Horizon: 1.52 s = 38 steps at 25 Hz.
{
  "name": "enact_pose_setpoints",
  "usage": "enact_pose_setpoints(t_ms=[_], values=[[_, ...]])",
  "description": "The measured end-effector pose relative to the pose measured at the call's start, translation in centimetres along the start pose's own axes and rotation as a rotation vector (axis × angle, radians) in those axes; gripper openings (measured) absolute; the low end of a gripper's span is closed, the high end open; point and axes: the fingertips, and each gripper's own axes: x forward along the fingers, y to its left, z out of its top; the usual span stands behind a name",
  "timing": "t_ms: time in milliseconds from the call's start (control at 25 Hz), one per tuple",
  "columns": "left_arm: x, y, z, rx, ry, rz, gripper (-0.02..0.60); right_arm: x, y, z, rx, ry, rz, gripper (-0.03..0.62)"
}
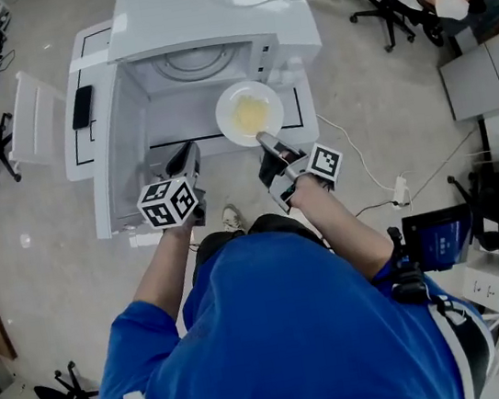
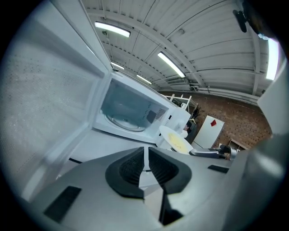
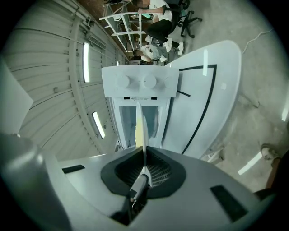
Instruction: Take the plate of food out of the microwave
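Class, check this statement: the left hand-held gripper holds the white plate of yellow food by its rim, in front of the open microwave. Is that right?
Not quite. It is the right hand-held gripper, not the left, that holds the plate by its rim. The right gripper view shows its jaws shut on the rim. The rest stands: the plate is in front of the open microwave.

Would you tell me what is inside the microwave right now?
Only its glass turntable shows; the plate of food is outside. What lies beneath the turntable is covered.
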Motion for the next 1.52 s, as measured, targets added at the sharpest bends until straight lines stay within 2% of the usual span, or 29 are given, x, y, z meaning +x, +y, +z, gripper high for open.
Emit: enact_pose_setpoints(t_ms=[240, 440, 760, 1000, 1520], values=[[-2.6, -3.4, -2.0, -0.076, -0.055, 0.049, 0.040, -5.0, 0.5, 0.5, 0.006, 0.052, 0.022, 0.018], [-4.5, -7.2, -4.4, -0.098, -0.082, 0.079, 0.040, -9.5, 0.5, 0.7, 0.016, 0.093, 0.042, 0.018], [-8.0, -10.5, -7.3, -0.142, -0.120, 0.119, 0.040, -14.1, -0.3, -0.6, 0.037, 0.153, 0.049, 0.018], [-10.0, -10.8, -7.6, -0.151, -0.140, 0.125, 0.034, -15.5, 0.1, -2.0, 0.036, 0.170, 0.054, 0.018], [-12.7, -9.2, -6.6, -0.148, -0.142, 0.084, 0.026, -15.1, 0.9, -4.4, 0.002, 0.134, 0.045, 0.018]])
